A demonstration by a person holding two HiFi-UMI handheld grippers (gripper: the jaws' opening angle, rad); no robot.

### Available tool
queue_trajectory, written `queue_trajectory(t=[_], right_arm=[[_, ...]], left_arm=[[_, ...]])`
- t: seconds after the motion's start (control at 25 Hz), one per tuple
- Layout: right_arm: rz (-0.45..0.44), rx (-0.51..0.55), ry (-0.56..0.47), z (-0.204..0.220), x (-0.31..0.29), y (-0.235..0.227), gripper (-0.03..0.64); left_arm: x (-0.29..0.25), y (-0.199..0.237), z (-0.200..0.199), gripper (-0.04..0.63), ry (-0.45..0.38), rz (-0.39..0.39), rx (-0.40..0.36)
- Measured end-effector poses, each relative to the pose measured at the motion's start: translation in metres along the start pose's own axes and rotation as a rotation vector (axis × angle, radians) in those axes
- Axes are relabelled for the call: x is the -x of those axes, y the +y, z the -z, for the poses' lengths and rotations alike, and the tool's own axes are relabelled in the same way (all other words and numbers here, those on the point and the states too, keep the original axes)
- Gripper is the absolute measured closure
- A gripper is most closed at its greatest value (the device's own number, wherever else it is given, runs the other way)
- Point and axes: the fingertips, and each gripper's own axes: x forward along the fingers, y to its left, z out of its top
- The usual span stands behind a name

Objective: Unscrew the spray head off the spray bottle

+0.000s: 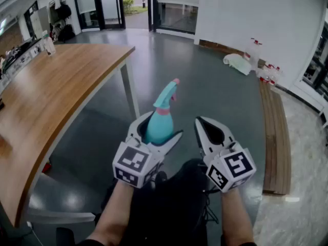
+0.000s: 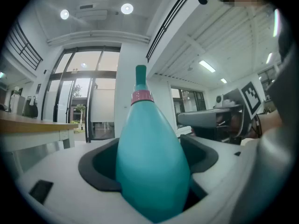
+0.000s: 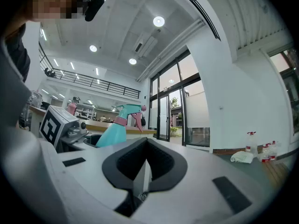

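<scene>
The teal plastic spray bottle [image 1: 162, 118] is clamped by its body in the left gripper [image 1: 159, 131], aloft; the right gripper [image 1: 201, 123] is closed empty. The bottle may be spun when its pink-collared spray head [image 1: 169, 92] is twisted.

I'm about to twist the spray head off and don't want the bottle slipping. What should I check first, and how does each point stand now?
1. Bottle held: ok, the left gripper clamps the teal plastic spray bottle by its body.
2. Teal spray head with pink collar on the bottle: ok.
3. The right gripper open for the head: not ok, shut and empty.
4. Right gripper at the head: not ok, beside the bottle, apart from it.
5. Room round the head: ok, in the air, off the wooden table.
6. Grip firm enough against twisting: cannot tell.
</scene>
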Motion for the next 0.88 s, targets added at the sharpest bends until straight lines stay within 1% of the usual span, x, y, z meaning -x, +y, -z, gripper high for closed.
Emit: queue_trajectory(t=[0.12, 0.32, 0.64, 0.88], right_arm=[[0.003, 0.010, -0.001, 0.000, -0.002, -0.001, 0.618], [-0.008, -0.021, -0.017, 0.000, -0.005, 0.003, 0.617], [-0.005, 0.018, -0.008, -0.004, -0.005, 0.009, 0.617], [-0.012, 0.036, -0.022, -0.015, -0.005, 0.017, 0.617]], left_arm=[[-0.001, -0.001, 0.003, 0.189, 0.005, 0.006, -0.001], [0.000, -0.003, 0.009, 0.189, 0.015, 0.008, 0.003], [0.001, -0.003, 0.009, 0.189, 0.013, 0.013, 0.002], [0.001, -0.008, 0.006, 0.189, 0.001, 0.037, 0.006]])
